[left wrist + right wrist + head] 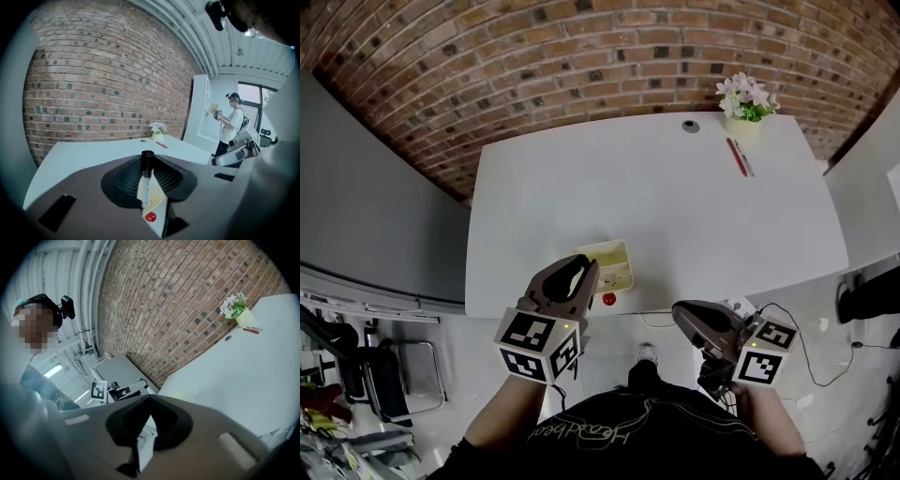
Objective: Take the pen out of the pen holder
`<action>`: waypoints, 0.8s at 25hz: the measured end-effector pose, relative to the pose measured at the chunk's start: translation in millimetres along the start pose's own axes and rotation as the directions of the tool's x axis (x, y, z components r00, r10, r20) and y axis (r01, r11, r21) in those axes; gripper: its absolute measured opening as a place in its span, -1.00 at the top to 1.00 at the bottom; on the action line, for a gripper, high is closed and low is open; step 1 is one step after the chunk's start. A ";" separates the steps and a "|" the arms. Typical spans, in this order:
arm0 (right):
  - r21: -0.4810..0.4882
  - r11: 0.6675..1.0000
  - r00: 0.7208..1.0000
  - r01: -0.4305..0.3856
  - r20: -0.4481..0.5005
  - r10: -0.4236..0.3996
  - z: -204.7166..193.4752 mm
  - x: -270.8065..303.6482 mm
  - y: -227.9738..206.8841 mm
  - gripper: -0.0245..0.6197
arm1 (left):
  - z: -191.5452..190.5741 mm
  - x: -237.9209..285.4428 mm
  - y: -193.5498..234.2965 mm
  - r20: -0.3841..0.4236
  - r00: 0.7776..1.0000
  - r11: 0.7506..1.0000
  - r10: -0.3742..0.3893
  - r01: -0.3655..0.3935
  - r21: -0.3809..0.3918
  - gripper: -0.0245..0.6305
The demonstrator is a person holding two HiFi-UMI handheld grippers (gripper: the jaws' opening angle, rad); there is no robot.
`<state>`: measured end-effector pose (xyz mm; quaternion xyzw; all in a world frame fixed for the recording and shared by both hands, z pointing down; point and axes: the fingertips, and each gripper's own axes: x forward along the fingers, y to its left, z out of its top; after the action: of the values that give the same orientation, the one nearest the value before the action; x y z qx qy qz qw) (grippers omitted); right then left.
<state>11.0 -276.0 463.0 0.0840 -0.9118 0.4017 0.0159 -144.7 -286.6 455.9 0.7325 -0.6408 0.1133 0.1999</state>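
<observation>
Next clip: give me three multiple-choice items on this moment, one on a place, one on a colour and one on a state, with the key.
1. Where does the flower pot stand on the table?
A. near its far right corner
B. at its near edge
C. in its middle

2. What colour is the cap of the pen between the jaws of the left gripper?
A. red
B. black
C. green

3. What state is the left gripper in?
A. open and empty
B. shut on the pen
C. shut on the flower pot

Key:
1 A: the head view shows the pot near the far right corner.
2 B: the left gripper view shows a black cap on a white barrel.
3 B: in that same view the pads press on the barrel.
</observation>
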 end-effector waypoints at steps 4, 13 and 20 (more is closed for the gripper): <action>-0.022 1.000 1.000 -0.003 0.016 0.004 -4.2 -1.1 20.9 0.91 | 15.0 -29.5 -2.6 0.062 0.998 0.999 -0.025 0.027 -0.037 0.70; -0.095 0.995 0.999 -0.024 0.019 0.026 -13.0 0.7 73.5 0.91 | 39.3 -98.7 -27.2 0.161 0.977 0.984 -0.143 0.157 -0.081 0.70; -0.180 0.982 0.998 -0.052 0.013 0.056 -26.5 0.7 124.3 0.91 | 34.3 -156.3 -50.4 0.189 0.953 0.962 -0.237 0.257 -0.090 0.70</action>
<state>-11.3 -174.2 390.3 0.0611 -0.9463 0.3174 0.0042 -122.2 -157.1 351.8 0.8014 -0.5649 -0.0148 0.1963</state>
